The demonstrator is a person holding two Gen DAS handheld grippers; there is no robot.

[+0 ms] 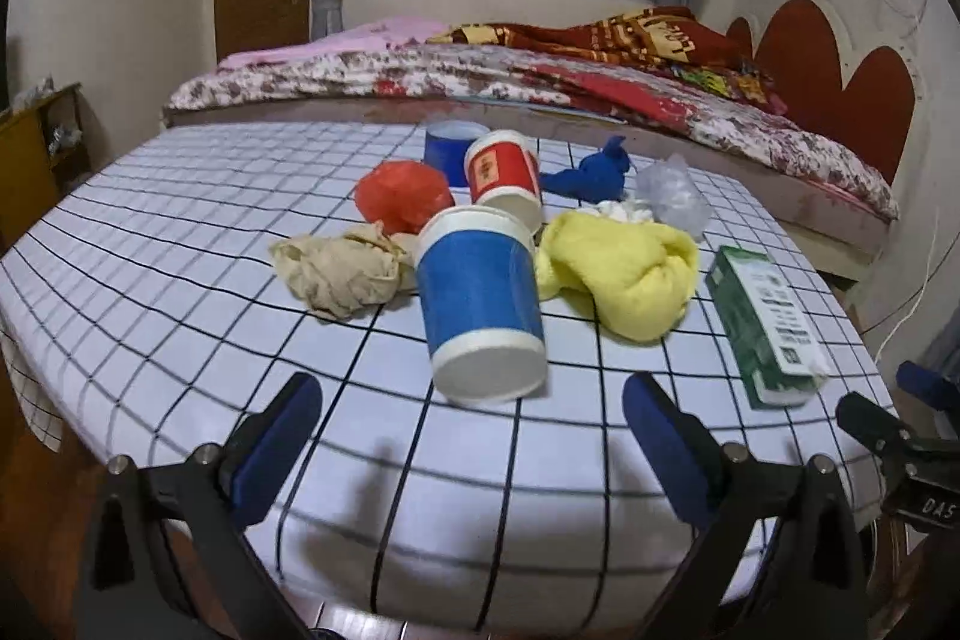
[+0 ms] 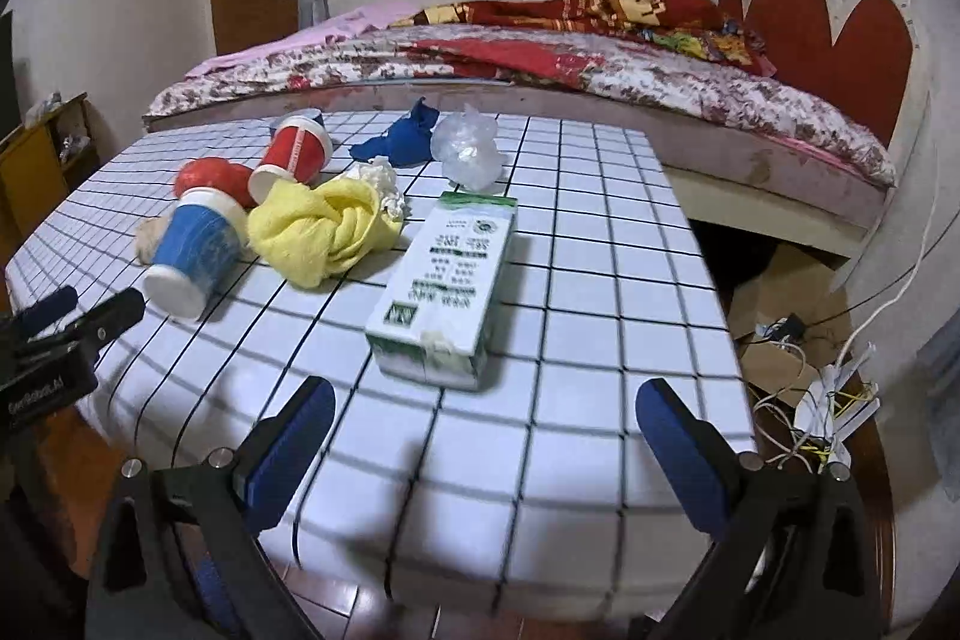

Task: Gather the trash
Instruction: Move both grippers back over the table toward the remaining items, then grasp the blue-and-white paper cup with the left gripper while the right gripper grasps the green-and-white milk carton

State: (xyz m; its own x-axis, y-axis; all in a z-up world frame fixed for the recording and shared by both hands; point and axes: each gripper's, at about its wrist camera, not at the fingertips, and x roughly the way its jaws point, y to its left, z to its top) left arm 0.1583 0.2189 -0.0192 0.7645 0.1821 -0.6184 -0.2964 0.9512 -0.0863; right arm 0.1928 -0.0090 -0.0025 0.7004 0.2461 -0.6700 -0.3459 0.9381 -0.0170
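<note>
2 grippers, both spread wide and holding nothing. Ahead of my left gripper lies a blue cup on its side, just beyond the fingertips. Ahead of my right gripper lies a green carton on the table.

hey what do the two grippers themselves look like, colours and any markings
Both match: black angular frames with silver bolts at the joints, and two fingers faced with dark blue pads. The left gripper and right gripper each carry a small white-lettered label plate, seen from the other camera; the text is only partly legible.
</note>
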